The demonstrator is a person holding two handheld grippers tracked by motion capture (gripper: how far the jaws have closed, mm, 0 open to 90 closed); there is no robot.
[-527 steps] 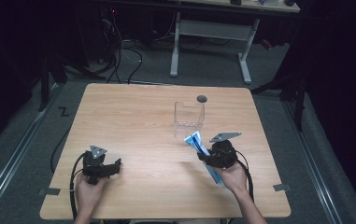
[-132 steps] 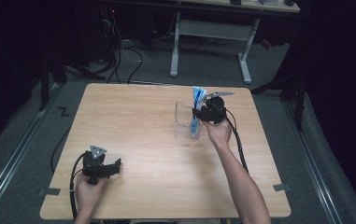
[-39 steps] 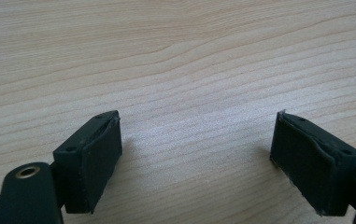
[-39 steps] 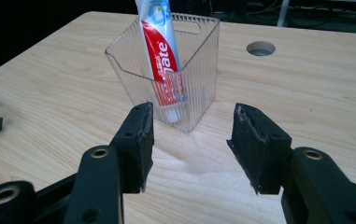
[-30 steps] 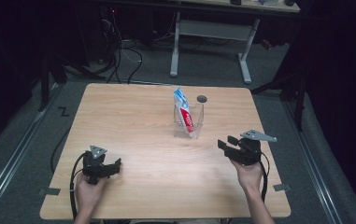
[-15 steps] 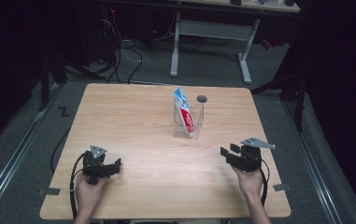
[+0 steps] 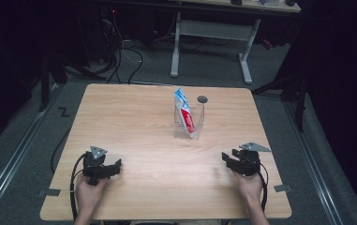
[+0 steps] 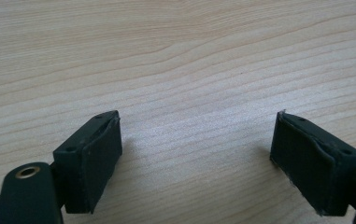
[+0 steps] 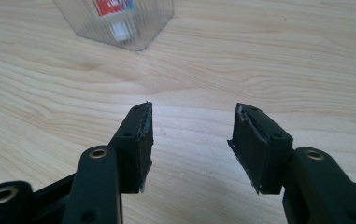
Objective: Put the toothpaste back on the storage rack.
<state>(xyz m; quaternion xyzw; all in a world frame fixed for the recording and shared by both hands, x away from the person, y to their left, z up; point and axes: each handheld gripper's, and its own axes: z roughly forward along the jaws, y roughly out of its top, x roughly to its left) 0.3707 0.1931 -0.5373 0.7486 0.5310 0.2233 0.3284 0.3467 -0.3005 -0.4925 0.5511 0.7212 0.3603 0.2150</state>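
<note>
Right gripper: jaws apart, empty, low over table.
Left gripper: wide, empty, near front edge.
Toothpaste tube: leaning in clear cup, well apart from both.
Risk: top-heavy tube could tip light cup if table jolted.

Bare table lies open on the left, the near middle and between both grippers, and the only obstacle is the clear box with its tube, standing far of centre.
</note>
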